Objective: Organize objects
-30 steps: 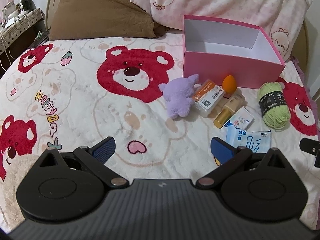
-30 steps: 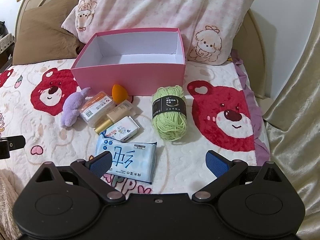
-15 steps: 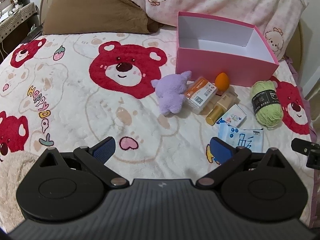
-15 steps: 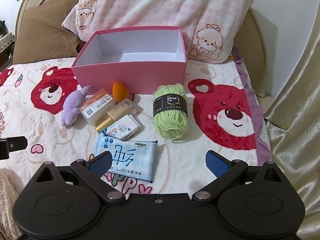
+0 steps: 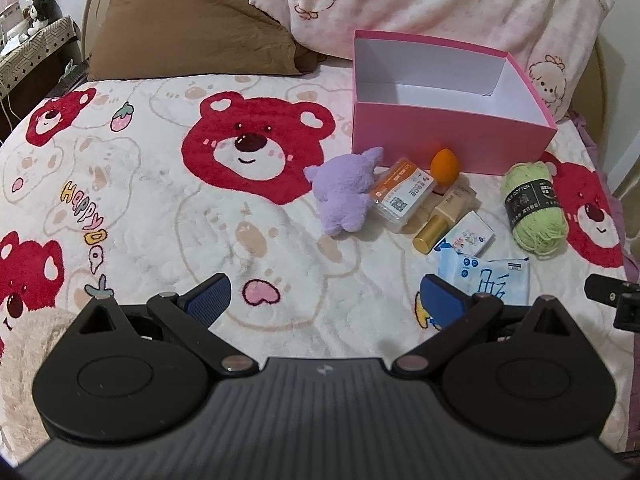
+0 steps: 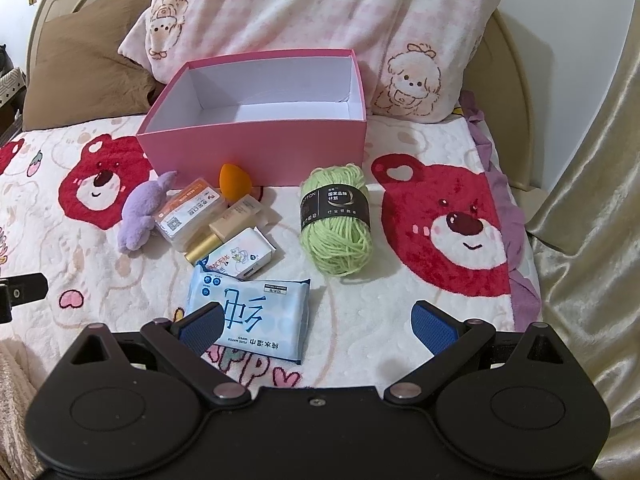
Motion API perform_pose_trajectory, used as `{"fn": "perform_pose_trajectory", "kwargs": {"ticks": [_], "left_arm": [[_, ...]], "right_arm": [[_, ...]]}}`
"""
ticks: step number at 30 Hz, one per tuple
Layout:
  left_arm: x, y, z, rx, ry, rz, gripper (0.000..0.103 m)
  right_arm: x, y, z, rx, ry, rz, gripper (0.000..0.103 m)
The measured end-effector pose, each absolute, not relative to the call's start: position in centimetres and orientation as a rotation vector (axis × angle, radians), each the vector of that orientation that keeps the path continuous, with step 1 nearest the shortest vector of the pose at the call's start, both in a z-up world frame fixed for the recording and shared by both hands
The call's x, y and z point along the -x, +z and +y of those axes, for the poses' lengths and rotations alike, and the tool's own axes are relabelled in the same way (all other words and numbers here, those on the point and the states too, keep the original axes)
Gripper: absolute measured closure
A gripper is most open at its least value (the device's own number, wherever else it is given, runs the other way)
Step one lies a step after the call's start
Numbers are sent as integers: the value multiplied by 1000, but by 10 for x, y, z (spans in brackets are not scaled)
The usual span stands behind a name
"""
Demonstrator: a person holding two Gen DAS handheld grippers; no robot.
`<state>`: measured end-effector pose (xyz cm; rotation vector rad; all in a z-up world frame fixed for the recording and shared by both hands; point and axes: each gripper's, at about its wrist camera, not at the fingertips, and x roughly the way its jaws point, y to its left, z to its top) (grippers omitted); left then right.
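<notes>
Two handheld grippers hover above a bed spread with a red-bear blanket [image 5: 168, 216], both with their blue-padded fingers spread wide and holding nothing. Ahead of the right gripper [image 6: 318, 326], its left finger [image 6: 202, 326] overlaps the near corner of a pale blue wet-wipe pack [image 6: 256, 316] in the view, though contact cannot be confirmed; its right finger is over bare blanket. Just beyond the pack lie a small white carton [image 6: 242, 258], a beige bottle with a gold cap [image 6: 224, 232], a clear box with an orange label [image 6: 188, 214], an orange makeup sponge [image 6: 233, 179] and a purple plush toy [image 6: 142, 212], all clustered close together to the front-left of this gripper. A ball of green yarn [image 6: 338, 226] with a black band lies straight ahead, slightly apart from the cluster. Farther on, an open pink box [image 6: 260, 120] with a white interior stands empty against a pink patterned pillow [image 6: 320, 12]. From the left gripper [image 5: 324, 300], the same cluster sits ahead and to the right, the plush toy [image 5: 346, 194] nearest its centre line, the pink box [image 5: 444, 120] beyond it, and a brown pillow [image 5: 192, 20] far ahead to the left. A black part of the other gripper shows at that view's right edge.
</notes>
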<state>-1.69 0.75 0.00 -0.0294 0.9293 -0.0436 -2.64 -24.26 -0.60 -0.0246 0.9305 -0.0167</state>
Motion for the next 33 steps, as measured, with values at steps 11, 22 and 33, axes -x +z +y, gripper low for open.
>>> {"fn": "perform_pose_trajectory", "kwargs": {"ticks": [11, 22, 33], "left_arm": [[4, 11, -8, 13, -74, 903, 7], [-41, 15, -43, 19, -188, 847, 7], [-46, -63, -60, 54, -256, 942, 16]], "right_arm": [[32, 7, -244, 75, 1, 835, 2], [21, -10, -282, -128, 208, 732, 2], [6, -91, -283, -246, 265, 884, 2]]}}
